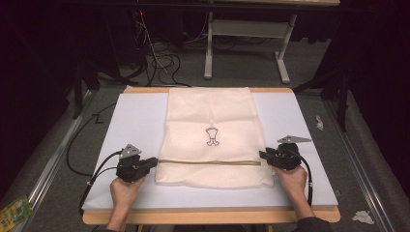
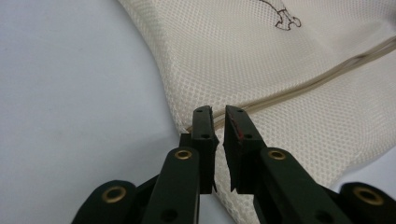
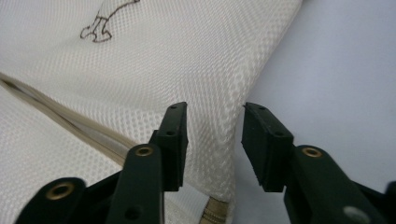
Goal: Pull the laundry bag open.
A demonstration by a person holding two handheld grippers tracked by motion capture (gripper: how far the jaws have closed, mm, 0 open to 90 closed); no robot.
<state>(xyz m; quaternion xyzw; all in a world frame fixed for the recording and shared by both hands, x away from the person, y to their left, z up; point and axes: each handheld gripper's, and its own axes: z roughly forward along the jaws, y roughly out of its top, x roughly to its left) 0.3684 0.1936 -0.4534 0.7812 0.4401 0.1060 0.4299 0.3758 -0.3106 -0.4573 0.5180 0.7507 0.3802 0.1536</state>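
The cream mesh bag [image 1: 212,140] lies flat mid-bench [image 1: 135,116], zipper across. The left gripper [image 1: 153,161] rests level at its left edge, jaws slightly parted, grasping nothing. The right gripper [image 1: 262,155] mirrors it, jaws released astride the bag's right edge.

White mat [image 1: 135,121] covers wooden worktop [image 1: 208,216]. Grey carpet floor [image 1: 251,60] behind, black cables [image 1: 162,60], white desk frame [image 1: 283,58]. Crumpled paper [image 1: 362,217] right, green packet [image 1: 13,211] left.
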